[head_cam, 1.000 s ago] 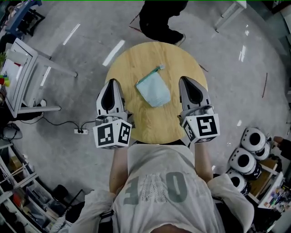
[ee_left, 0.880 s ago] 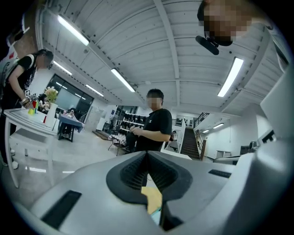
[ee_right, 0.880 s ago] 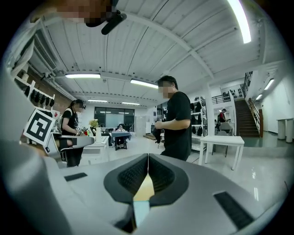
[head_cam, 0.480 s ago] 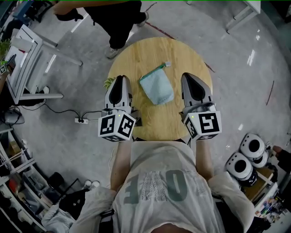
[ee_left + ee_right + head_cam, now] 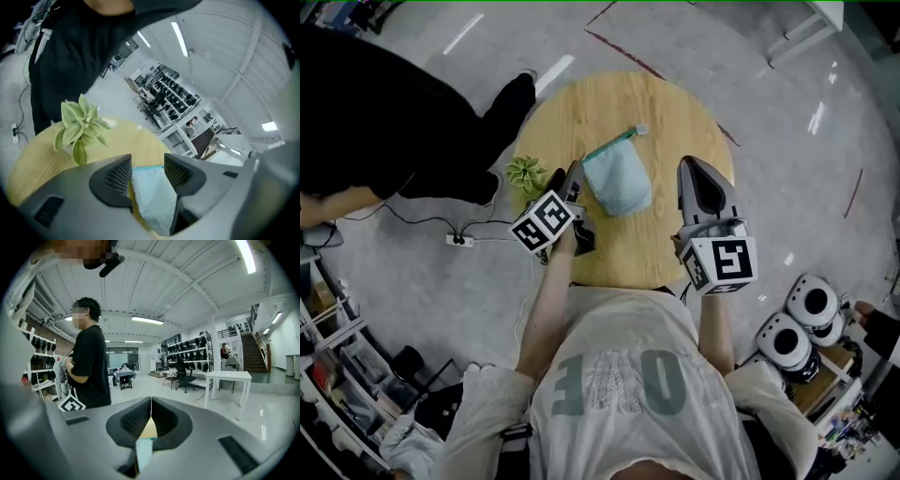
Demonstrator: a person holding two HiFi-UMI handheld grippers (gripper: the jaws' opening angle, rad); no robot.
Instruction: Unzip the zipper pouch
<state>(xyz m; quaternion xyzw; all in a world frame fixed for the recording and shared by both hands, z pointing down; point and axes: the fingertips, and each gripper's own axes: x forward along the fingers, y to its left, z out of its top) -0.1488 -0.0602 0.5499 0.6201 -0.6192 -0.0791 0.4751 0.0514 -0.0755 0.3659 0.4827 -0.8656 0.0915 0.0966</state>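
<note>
Head view: zipper pouch (image 5: 617, 183) lies on round table (image 5: 675, 122); contents unseen

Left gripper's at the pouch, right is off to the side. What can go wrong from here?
1. On the left gripper the jaws have just been opening, with the pouch between them, unpressed. Closing there may bunch fabric rather than anchor the zipper end.
2. The zipper pull is small and at the far corner; the shut right gripper could miss it.
3. The plant sits beside the left gripper and could be knocked.
</note>
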